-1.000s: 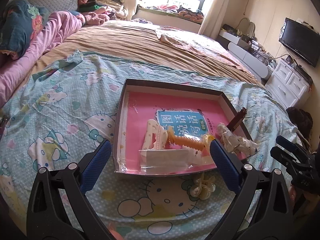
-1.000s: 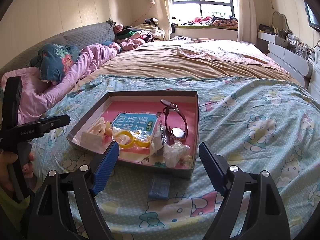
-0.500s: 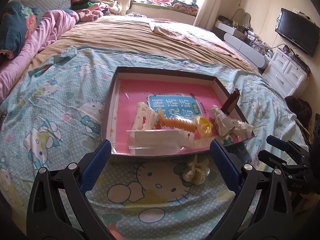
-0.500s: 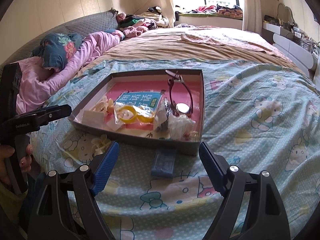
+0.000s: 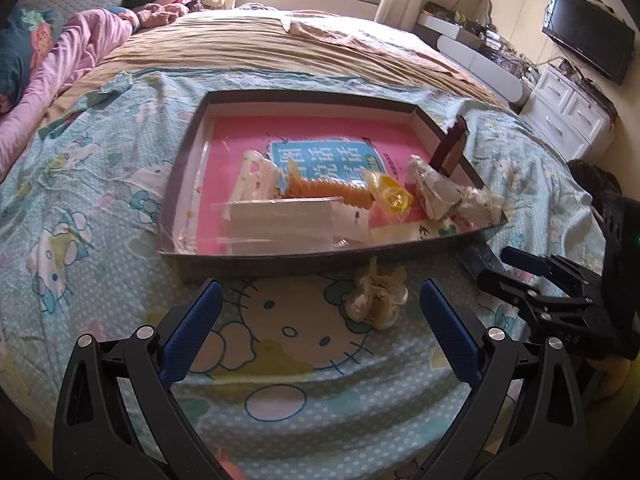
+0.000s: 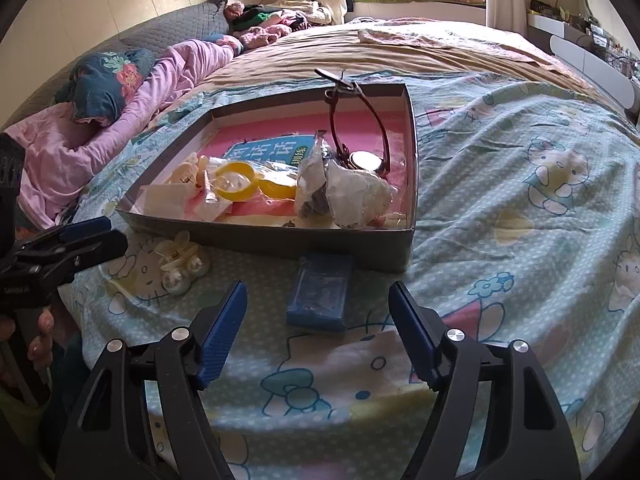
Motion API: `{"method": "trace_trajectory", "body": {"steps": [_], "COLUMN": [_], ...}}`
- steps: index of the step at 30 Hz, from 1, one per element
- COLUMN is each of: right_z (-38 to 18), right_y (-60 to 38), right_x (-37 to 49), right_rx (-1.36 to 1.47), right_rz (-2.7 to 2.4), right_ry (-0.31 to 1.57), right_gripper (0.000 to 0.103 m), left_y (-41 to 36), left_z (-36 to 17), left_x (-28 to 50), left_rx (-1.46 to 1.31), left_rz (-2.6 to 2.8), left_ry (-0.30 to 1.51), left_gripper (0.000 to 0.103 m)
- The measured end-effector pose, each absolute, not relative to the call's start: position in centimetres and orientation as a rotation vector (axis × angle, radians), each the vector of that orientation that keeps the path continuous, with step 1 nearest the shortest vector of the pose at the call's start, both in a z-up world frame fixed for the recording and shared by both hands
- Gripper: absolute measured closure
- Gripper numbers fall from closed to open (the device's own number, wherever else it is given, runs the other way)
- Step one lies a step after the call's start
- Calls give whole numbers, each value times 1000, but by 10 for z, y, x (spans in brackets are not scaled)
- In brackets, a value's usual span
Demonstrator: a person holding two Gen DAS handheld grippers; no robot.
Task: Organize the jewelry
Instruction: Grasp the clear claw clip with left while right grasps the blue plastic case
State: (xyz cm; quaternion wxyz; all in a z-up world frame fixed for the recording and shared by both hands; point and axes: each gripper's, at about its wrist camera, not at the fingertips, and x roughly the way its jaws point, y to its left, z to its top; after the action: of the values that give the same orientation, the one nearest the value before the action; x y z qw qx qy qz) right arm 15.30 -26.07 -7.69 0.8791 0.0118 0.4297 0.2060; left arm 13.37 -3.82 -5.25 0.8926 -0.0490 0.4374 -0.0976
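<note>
Fingers of the right gripper [image 6: 318, 330] are closing with nothing gripped, straddling the small blue rectangular box [image 6: 321, 296] on the bed before the shallow grey cardboard tray [image 6: 280, 240]; the soft sheet could let it tip. Left gripper [image 5: 320, 320] gapes empty near the cream pearl hair clip [image 5: 378, 300]. Both sit lower than before.

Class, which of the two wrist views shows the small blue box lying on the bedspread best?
The right wrist view: the blue box lies whole just ahead of the right gripper, whose jaws are closing with nothing between them. In the left wrist view only a dark corner shows by the tray.
</note>
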Motion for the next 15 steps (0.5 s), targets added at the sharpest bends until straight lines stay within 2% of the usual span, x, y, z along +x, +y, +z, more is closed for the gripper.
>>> {"method": "trace_trajectory", "body": {"steps": [5,8,9,15], "right_z": [-90,-92,-93,-88], "right_y": [-258,-258,-259,-266], "right_x": [161,161,161,154], "right_rx": [19,11,10,24], "right_rz": [430,433,437,461], "right_ry": [923,914,912,902], "right_gripper": [44,58,68,70], "left_y": [-48,-54,-56,-69], "left_z": [-63,-70,-72,-84], "left_x": [134,136,137,142], "left_rx": [-83,-75,-74,-58], "left_rz": [-224,-233,-235,-248], "left_ry": [934,947,949,965], "left_gripper": [11,11,11,15]}}
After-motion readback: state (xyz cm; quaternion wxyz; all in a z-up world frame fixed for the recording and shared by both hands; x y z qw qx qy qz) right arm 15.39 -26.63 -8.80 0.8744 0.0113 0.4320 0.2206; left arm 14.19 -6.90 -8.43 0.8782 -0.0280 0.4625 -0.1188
